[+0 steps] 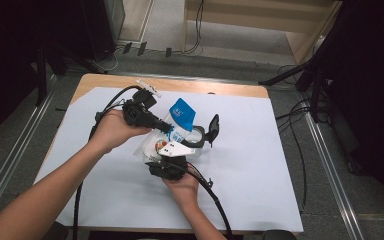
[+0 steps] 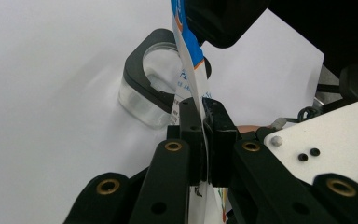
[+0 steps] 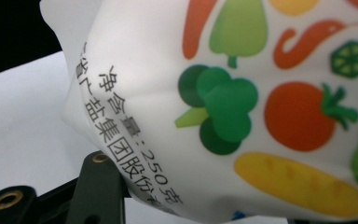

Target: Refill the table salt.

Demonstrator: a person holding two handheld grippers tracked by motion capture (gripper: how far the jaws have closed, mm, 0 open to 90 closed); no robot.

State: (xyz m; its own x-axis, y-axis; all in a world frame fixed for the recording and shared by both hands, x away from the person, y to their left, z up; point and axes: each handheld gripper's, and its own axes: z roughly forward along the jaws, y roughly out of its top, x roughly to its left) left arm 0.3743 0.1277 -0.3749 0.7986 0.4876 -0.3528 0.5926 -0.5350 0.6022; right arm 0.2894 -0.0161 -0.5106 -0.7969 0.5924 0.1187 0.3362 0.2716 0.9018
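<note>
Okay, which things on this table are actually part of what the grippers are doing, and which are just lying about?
In use:
bag, held by both
left gripper
right gripper
clear jar with its black lid open

Lying about:
cables on the floor
white sheet covering the table

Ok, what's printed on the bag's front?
Colourful vegetables and black text on the white bag, best seen in the right gripper view.

One pouch (image 1: 176, 126), one lidded container (image 1: 200, 134)
</note>
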